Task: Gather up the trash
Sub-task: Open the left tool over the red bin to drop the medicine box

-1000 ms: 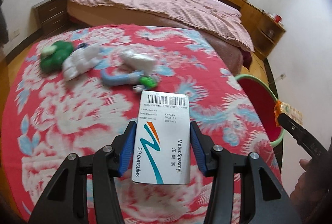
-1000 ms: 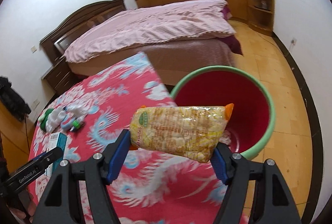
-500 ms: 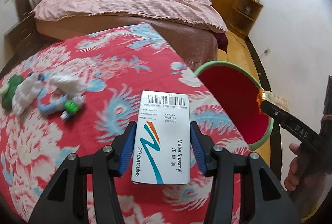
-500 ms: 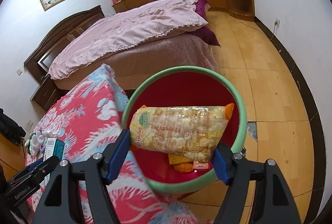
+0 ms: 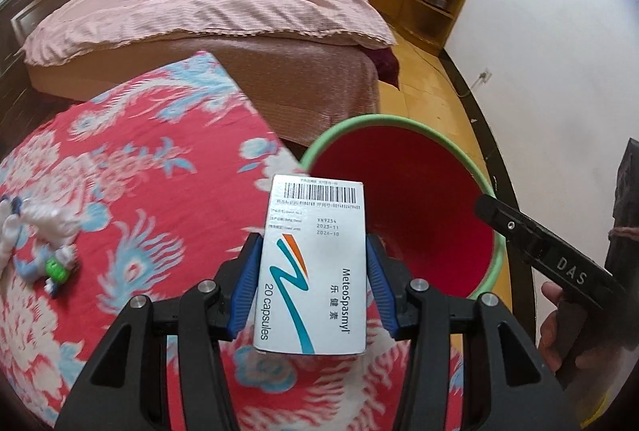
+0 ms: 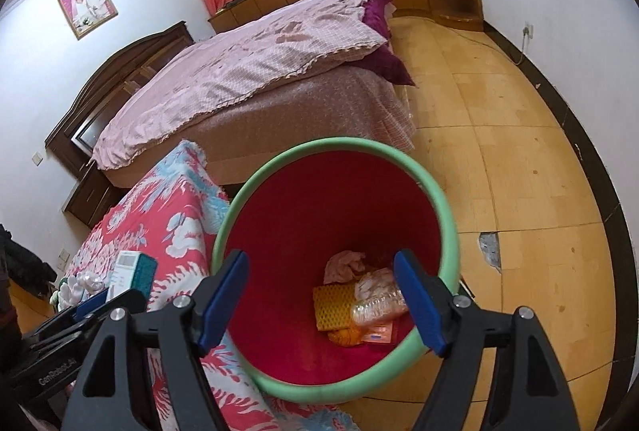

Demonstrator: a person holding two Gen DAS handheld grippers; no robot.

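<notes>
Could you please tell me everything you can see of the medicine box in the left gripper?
The medicine box is a white cardboard carton with a barcode at its far end, a teal and orange swoosh, and the print "MeteoSpasmyl" and "20 capsules". It looks intact and closed. The left gripper holds it by its long sides, blue pads pressed on them, printed face up, above the red floral cloth, close beside the red bin.

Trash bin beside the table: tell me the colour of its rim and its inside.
The trash bin has a green rim and red inside, clearest in the right wrist view.
</notes>
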